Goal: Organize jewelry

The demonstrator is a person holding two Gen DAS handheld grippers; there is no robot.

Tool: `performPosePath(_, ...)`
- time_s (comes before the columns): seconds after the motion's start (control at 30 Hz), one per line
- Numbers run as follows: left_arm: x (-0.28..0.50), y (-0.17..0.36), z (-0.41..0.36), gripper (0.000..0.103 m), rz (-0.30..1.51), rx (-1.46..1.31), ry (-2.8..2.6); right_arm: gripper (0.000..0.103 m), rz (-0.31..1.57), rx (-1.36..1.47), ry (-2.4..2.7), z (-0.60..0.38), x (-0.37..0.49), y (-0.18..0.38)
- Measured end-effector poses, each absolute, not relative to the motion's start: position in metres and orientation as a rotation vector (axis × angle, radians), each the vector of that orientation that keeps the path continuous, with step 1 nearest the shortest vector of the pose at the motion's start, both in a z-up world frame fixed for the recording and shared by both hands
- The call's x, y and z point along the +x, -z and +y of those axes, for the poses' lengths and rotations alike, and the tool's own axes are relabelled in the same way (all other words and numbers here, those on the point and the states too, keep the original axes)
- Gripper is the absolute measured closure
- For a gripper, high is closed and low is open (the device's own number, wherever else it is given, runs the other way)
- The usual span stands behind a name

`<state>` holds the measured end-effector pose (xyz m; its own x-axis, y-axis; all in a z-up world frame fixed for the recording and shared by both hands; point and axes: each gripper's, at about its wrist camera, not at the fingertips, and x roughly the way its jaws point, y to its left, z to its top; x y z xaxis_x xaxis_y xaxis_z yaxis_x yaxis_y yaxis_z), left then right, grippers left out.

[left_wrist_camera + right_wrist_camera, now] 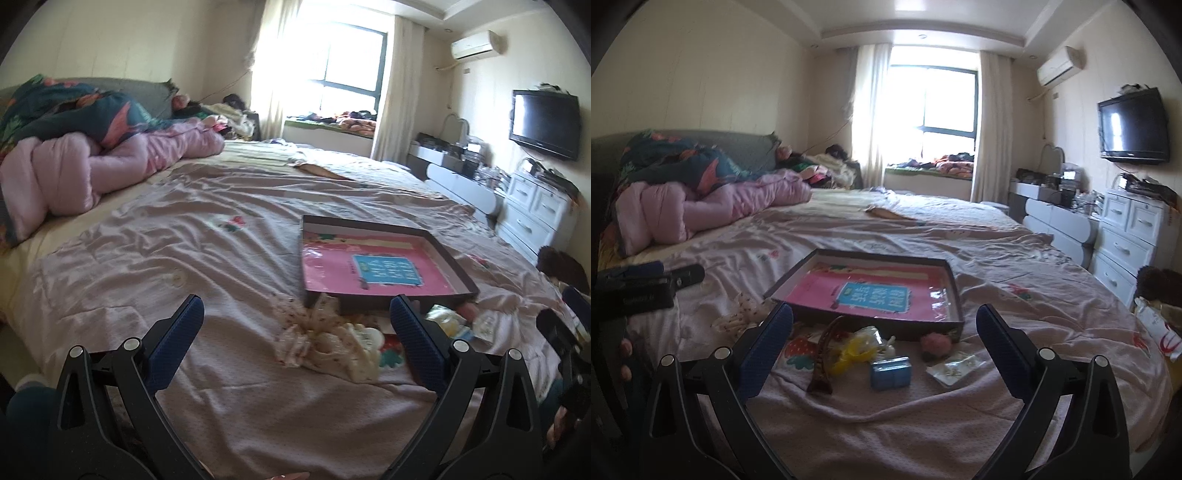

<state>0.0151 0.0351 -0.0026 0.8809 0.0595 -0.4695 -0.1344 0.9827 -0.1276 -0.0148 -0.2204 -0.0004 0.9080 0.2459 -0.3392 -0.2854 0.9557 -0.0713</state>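
A shallow dark tray point(955, 291) with a pink and blue card inside lies on the bed; it also shows in the left wrist view point(458, 266). In front of it lie a cream dotted scrunchie point(321, 339), a brown hair clip point(822, 365), a yellow item point(849, 352), a small blue box point(891, 372), a pink pompom point(936, 343) and a clear packet of earrings point(955, 367). My right gripper point(884, 332) is open above these items, holding nothing. My left gripper point(297, 325) is open above the scrunchie, holding nothing.
The bed point(184, 258) has a wrinkled pale pink sheet. A pink quilt point(110, 166) and a dark floral blanket lie at the head. White drawers point(1126, 240), a dresser and a wall television point(1132, 127) stand at the right. The left gripper's body shows at the left edge point(639, 291).
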Motion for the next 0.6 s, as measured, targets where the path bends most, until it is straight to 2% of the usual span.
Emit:
performPosePath(0.47,0.037,0.027,0.073,0.011,0.630,-0.182,-0.158,0.006,0.543,-0.156,-0.449,-0.173,0.025,0.035)
performPosePath(0.53,0.043,0.035,0.077,0.011,0.670,-0.194,-0.145,0.013,0.567,-0.158,-0.470,-0.168,0.029,0.040)
performPosePath(0.6,0.049,0.042,0.079,0.011,0.706,-0.206,-0.116,0.025,0.597,-0.173,-0.489,-0.162,0.035,0.045)
